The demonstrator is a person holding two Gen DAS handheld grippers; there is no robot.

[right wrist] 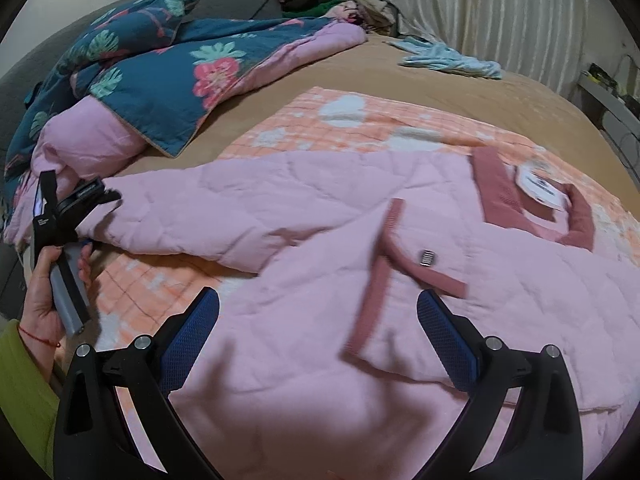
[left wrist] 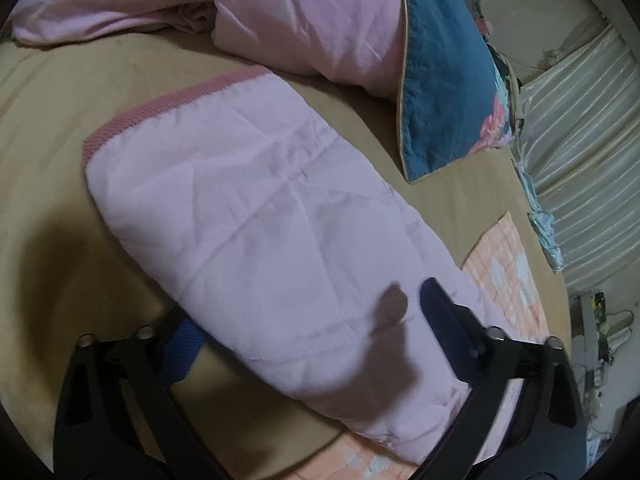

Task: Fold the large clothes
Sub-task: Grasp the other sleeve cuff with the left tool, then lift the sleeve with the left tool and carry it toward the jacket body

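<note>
A pale pink quilted jacket (right wrist: pixel 304 216) with darker pink ribbed trim lies spread on the bed, collar and white label at the right. Its sleeve (left wrist: pixel 248 216) stretches out to the left, ending in a ribbed cuff (left wrist: pixel 168 104). My left gripper (left wrist: pixel 308 320) is open with the sleeve between its fingers; the left finger (left wrist: pixel 180 344) is partly under the fabric. In the right wrist view the left gripper's body (right wrist: pixel 68 216) shows at the sleeve's end, held by a hand. My right gripper (right wrist: pixel 320 332) is open just above the jacket's front, holding nothing.
A peach checked blanket (right wrist: pixel 352 120) lies under the jacket on the tan bedsheet (left wrist: pixel 48 128). A pink and teal floral duvet (right wrist: pixel 160 76) is heaped at the back left. A light blue cloth (right wrist: pixel 448 58) lies by the white curtain (right wrist: pixel 500 8).
</note>
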